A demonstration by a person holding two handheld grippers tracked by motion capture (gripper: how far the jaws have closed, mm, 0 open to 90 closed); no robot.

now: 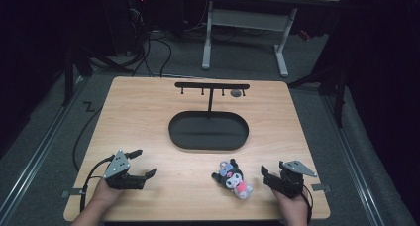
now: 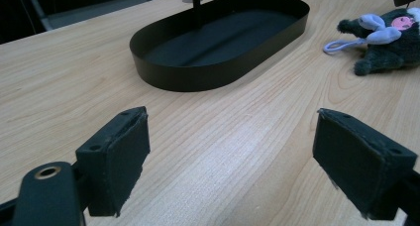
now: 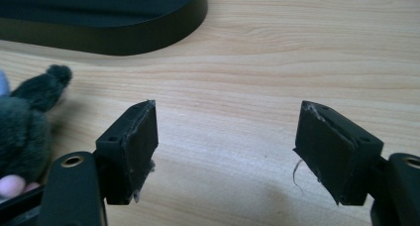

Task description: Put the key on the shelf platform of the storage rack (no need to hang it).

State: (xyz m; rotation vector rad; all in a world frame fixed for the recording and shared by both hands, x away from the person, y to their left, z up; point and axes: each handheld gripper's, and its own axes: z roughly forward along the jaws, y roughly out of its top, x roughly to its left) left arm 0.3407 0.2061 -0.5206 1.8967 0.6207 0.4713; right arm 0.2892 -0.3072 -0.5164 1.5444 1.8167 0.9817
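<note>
Item, near left of the wooden table (image 1: pixel 148 117): left gripper (image 1: pixel 141 165), held in a hand (image 1: pixel 101 198), jaws spread wide with bare tabletop between them; a cable trails from it toward the table's left edge.

Item, centre, farther back: black oval tray (image 1: pixel 173 134) — a thin upright post rises from its far side to a crossbar rack (image 1: pixel 212 85) with small hooks.

Item, near right of centre: dark plush toy (image 1: pixel 233 177) with pale ears, a pink patch and a lilac loop, lying on its side on the table, in front of the tray and apart from it.

Item, near right: right gripper (image 1: pixel 270 175), held in a hand (image 1: pixel 293 208), jaws apart and empty — the toy lies just beside its left jaw, outside the gap.
</note>
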